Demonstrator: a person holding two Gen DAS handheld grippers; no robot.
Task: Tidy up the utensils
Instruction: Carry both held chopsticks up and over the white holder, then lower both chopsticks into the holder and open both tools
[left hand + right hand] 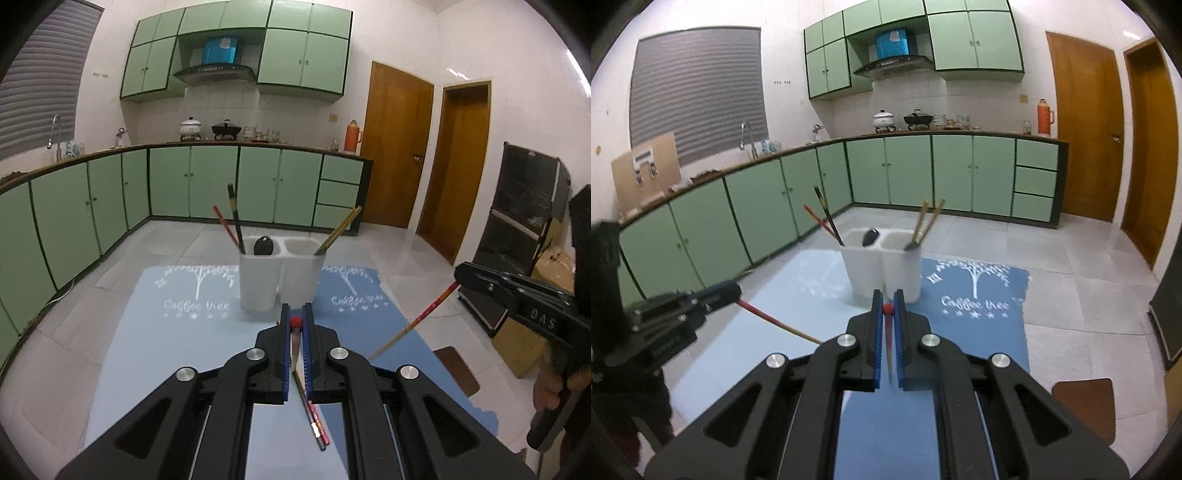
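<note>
A red chopstick [308,410] is clamped between the closed jaws of the left gripper [296,321], and a second red chopstick [888,332] likewise in the right gripper [888,308], both short of the white holder [280,273]. A tilted stick could catch the holder's rim and slip. Only the right view shows two pale chopsticks [929,221] in the right compartment.

I see a two-compartment holder [280,277] standing on a mat [155,332] on the bench. Chopsticks [234,218] and a spoon [263,246] sit in its left compartment, more chopsticks [338,230] in its right. Behind it, cabinets [192,184] line the far wall.
</note>
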